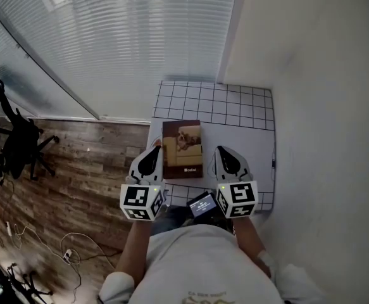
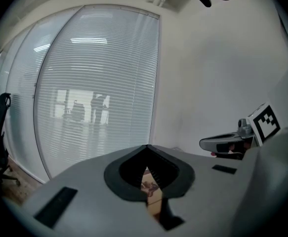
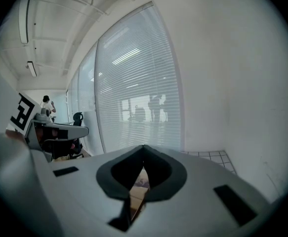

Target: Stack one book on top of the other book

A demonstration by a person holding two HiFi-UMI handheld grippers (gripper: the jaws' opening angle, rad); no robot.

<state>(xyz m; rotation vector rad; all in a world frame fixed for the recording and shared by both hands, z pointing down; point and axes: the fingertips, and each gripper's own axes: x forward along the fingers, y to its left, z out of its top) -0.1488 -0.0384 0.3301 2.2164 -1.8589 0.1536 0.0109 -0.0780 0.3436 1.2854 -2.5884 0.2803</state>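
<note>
A brown book (image 1: 183, 148) with a dog picture on its cover lies flat on the white gridded table (image 1: 235, 106), between my two grippers. Whether a second book lies under it I cannot tell. My left gripper (image 1: 151, 156) hangs just left of the book, jaws shut and empty. My right gripper (image 1: 225, 159) hangs just right of it, also shut with nothing held. In the left gripper view a sliver of the book (image 2: 150, 186) shows through the jaw slot. The right gripper view shows the book (image 3: 140, 185) the same way.
A wall (image 1: 323, 94) bounds the table on the right. Window blinds (image 1: 140, 37) stand behind it. Wooden floor (image 1: 76, 170) with an office chair (image 1: 16, 138) and cables lies to the left. A small screen (image 1: 202, 205) sits near my chest.
</note>
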